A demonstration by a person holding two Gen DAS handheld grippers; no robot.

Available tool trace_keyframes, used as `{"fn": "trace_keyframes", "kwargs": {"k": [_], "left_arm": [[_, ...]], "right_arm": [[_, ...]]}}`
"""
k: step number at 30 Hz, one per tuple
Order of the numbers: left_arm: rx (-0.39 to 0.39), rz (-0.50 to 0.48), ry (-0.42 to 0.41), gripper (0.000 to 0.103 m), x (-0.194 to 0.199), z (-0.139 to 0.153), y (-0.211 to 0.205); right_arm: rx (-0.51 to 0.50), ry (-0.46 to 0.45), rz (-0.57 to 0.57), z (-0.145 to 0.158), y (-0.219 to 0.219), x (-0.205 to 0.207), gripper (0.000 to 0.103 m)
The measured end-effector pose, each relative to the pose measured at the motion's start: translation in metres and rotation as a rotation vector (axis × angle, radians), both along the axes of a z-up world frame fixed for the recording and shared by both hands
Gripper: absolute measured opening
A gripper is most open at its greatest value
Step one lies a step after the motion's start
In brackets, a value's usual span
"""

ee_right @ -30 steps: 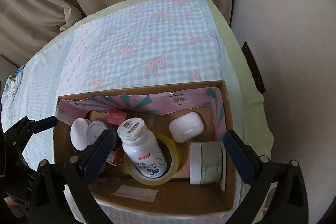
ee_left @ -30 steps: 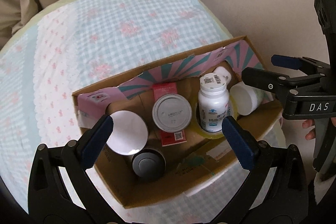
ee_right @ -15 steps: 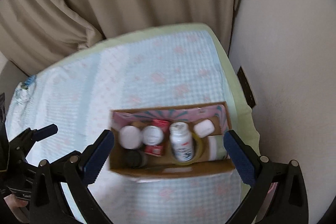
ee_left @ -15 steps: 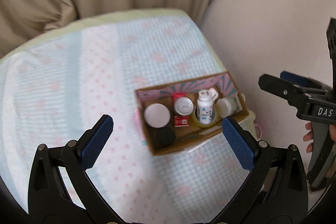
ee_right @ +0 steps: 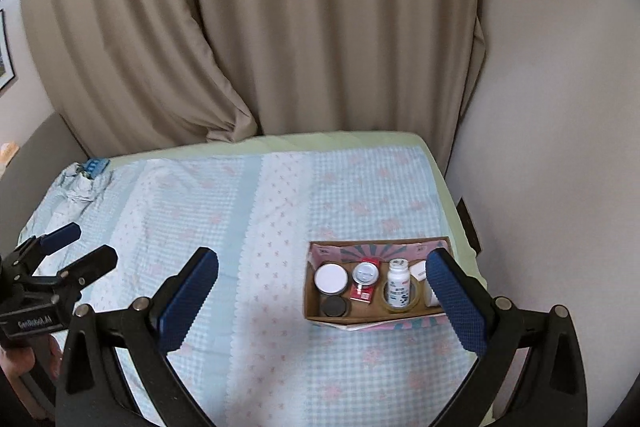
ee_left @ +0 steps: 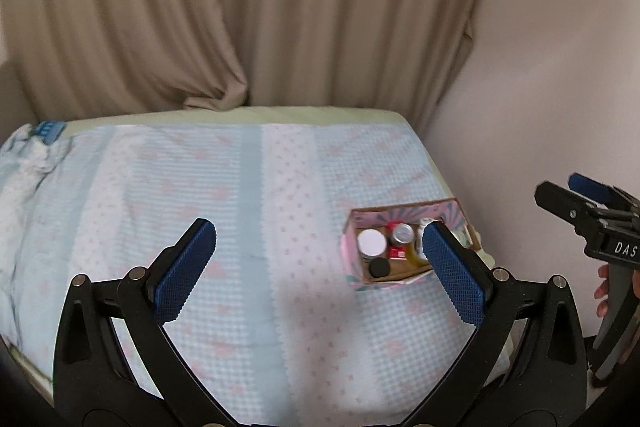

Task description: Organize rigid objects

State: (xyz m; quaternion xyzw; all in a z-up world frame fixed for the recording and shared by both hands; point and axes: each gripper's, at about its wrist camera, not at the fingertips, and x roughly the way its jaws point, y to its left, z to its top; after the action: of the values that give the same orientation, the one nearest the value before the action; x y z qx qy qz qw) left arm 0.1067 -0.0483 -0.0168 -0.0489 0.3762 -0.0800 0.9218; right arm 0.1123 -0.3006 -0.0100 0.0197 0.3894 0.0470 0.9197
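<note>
A cardboard box point(ee_right: 314, 311) with a pink patterned lining sits near the right edge of the bed; it also shows in the left wrist view point(ee_left: 352, 267). Inside stand a white-lidded jar point(ee_right: 330, 278), a black-lidded jar point(ee_right: 335, 306), a silver-lidded tin point(ee_right: 365, 273) on a red packet point(ee_right: 360, 295), and a white bottle point(ee_right: 398, 287) inside a tape roll point(ee_right: 416, 301). My left gripper point(ee_left: 320, 267) is open and empty, high above the bed. My right gripper point(ee_right: 320, 303) is open and empty, also well back from the box.
The bed carries a light blue and pink patchwork quilt point(ee_right: 248, 219). Beige curtains point(ee_right: 260, 27) hang behind it and a plain wall point(ee_right: 560, 107) stands to the right. A crumpled cloth with a blue item point(ee_right: 86, 175) lies at the far left corner.
Both grippers have pulled far back and up from just above the box; the box now looks small and the whole bed and curtains are in view. Both stayed open.
</note>
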Motion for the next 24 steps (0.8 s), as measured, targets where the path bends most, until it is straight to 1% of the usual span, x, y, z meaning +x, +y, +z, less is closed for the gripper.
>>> {"fn": "trace_keyframes", "kwargs": {"k": [4,7,14,24], "left_arm": [[-0.007,0.037,-0.041,0.103,-0.03,0.006,0.024],[-0.002,0.05,-0.063,0.103,-0.045,0.009,0.03],[0.009,0.055,-0.089,0.103,-0.053,0.014,0.031],[0.02,0.047,-0.093,0.103,-0.057,0.015,0.027]], "right_arm": [[-0.028,-0.032,0.011,0.002,0.018,-0.026,0.103],[-0.032,-0.055,0.017,0.003,0.028,-0.041,0.103],[-0.033,-0.084,0.011,0.006,0.036,-0.057,0.103],[-0.04,-0.092,0.001,0.007,0.037,-0.061,0.103]]}}
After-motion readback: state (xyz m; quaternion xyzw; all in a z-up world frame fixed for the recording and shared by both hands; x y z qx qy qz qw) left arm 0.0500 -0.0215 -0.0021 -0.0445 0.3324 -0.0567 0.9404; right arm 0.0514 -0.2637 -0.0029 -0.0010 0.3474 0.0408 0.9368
